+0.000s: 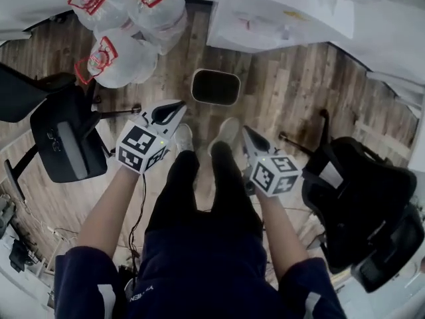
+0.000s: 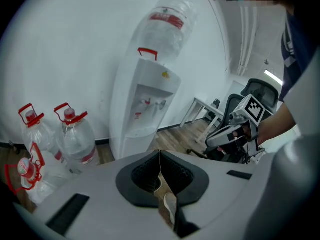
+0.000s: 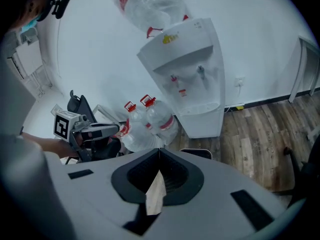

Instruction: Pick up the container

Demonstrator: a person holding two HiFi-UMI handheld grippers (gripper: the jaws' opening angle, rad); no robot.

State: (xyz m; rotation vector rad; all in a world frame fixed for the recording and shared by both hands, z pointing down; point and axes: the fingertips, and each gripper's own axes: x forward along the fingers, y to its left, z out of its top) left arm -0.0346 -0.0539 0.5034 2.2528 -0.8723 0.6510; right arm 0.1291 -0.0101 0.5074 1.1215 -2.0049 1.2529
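The container (image 1: 216, 87) is a dark rectangular bin with a pale rim. It stands on the wooden floor ahead of the person's shoes, and the right gripper view shows its edge (image 3: 196, 153) just past the jaws. My left gripper (image 1: 178, 106) is held above the floor to the bin's near left, jaws shut and empty (image 2: 160, 152). My right gripper (image 1: 246, 131) hangs near the bin's right, also shut with nothing in it (image 3: 160, 149). Neither gripper touches the bin.
Three large clear water bottles (image 1: 116, 62) with red handles lie and stand at the back left. A white water dispenser (image 3: 195, 84) with an upturned bottle stands against the wall behind the bin. Black office chairs flank me, one left (image 1: 66, 141) and one right (image 1: 358, 198).
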